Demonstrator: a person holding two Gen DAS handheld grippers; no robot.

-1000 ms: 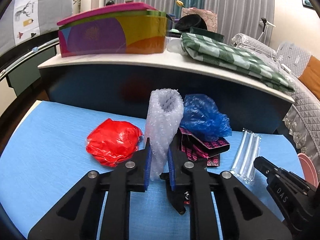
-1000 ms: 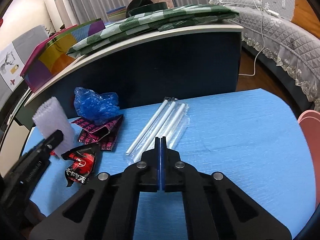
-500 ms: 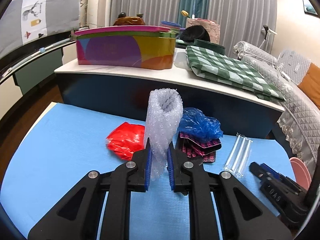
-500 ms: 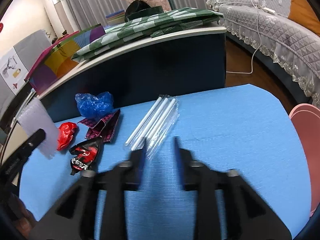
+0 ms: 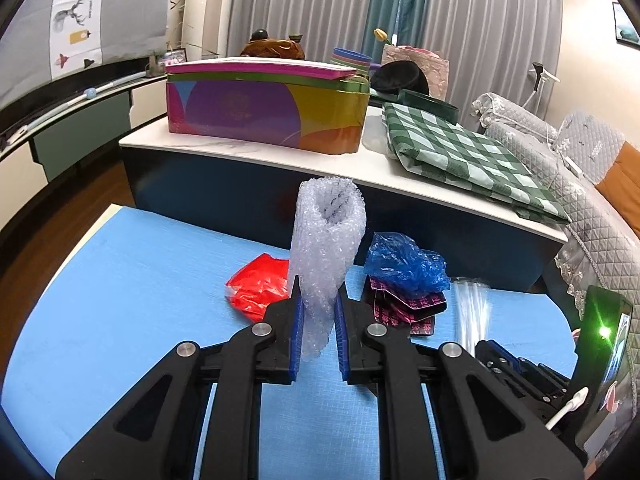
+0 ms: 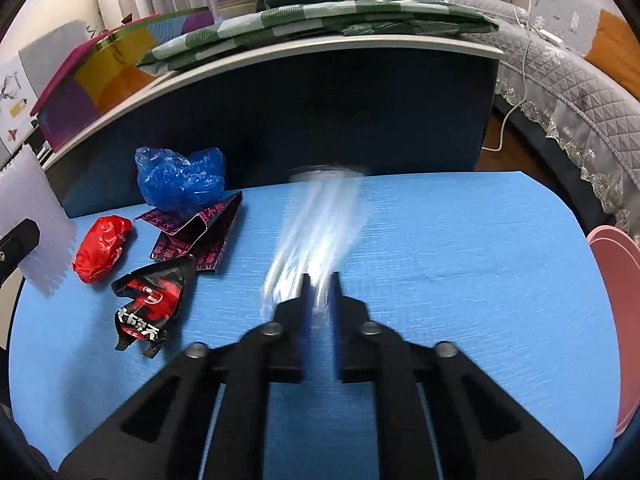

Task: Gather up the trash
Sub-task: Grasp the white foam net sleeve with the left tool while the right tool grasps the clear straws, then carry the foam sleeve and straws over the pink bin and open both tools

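Observation:
My left gripper (image 5: 317,308) is shut on a roll of bubble wrap (image 5: 326,240) and holds it upright above the blue table (image 5: 140,280). My right gripper (image 6: 319,284) has its jaws closed around the near end of a clear pack of straws (image 6: 320,220), which is blurred by motion. On the table lie a red plastic bag (image 6: 102,248), a blue plastic bag (image 6: 180,178), a purple wrapper (image 6: 200,232) and a black-red snack wrapper (image 6: 150,304). The bubble wrap also shows at the left edge of the right wrist view (image 6: 32,224).
A dark blue counter (image 6: 320,120) stands behind the table, carrying a colourful box (image 5: 264,108) and a green checked cloth (image 5: 460,152). A pink plate (image 6: 620,320) sits at the table's right edge. A grey sofa (image 6: 560,72) is to the right.
My left gripper has lifted back with the bubble wrap. My right gripper opened, moved forward onto the straw pack and closed around its end; the pack is now moving.

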